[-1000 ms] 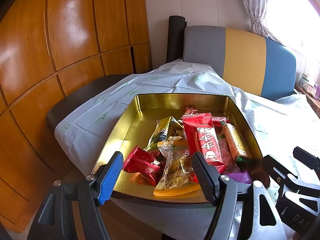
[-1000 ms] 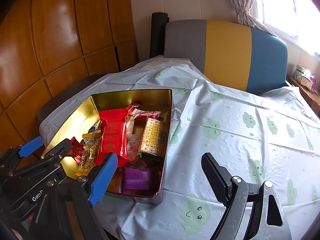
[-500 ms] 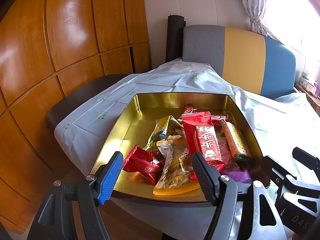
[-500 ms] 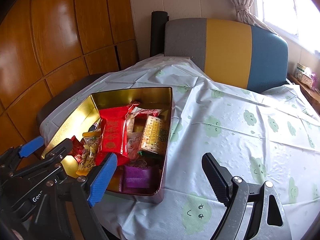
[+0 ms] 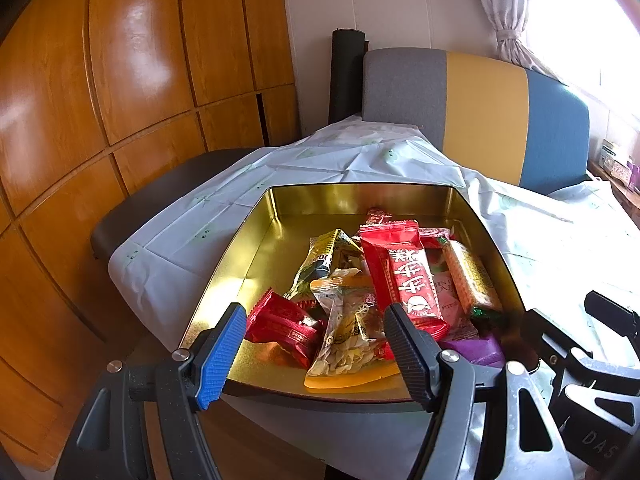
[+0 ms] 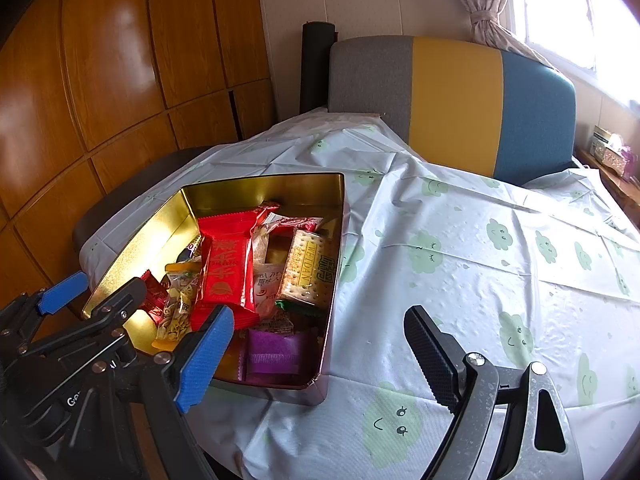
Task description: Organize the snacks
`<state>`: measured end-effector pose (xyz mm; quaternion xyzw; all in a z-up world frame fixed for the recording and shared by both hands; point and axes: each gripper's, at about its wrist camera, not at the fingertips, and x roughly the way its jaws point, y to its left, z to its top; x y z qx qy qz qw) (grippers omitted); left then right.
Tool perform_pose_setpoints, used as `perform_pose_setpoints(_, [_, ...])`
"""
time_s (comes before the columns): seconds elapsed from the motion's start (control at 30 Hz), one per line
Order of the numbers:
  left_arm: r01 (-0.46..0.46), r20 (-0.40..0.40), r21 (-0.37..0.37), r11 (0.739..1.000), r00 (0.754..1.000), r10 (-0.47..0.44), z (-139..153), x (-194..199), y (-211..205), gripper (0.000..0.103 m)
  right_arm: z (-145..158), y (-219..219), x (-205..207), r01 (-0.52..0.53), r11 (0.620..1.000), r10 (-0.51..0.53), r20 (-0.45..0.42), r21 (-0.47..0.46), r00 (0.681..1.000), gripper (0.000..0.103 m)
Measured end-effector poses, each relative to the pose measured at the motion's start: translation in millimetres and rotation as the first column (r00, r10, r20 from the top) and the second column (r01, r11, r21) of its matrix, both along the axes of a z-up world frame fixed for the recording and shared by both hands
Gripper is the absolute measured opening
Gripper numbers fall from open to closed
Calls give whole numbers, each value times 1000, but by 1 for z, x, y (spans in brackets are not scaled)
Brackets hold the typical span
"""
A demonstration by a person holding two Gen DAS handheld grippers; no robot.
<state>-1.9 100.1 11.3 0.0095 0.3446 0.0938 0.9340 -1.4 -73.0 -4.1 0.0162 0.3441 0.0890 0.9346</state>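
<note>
A gold tin (image 5: 256,240) (image 6: 160,236) on the table holds several snack packets: a long red wafer pack (image 5: 404,276) (image 6: 228,264), a cracker pack (image 5: 470,276) (image 6: 308,268), a seed bag (image 5: 348,332), a small red pack (image 5: 284,328) and a purple pack (image 6: 274,352). My left gripper (image 5: 316,344) stands open in front of the tin's near rim, with nothing between its fingers. My right gripper (image 6: 320,356) is open too, level with the tin's near right corner, and holds nothing.
A white tablecloth with green cloud prints (image 6: 480,264) covers the table to the right of the tin. A grey, yellow and blue sofa back (image 6: 452,96) stands behind it. Wooden panelling (image 5: 100,100) fills the left, with a dark seat (image 5: 160,200) below.
</note>
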Motion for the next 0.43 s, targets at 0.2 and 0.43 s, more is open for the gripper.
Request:
perform_pose_setpoints(0.2, [10,-7,-42,999,1000,-10,-1,2,4,70,-1,-3,0,2,1000,-2,-7,13,1000,88])
perform_pose_setpoints(0.43, [6,35,-55,998,999,-4,4,3,11,64,4,-57,17,90,993,-86,-52,76,995,88])
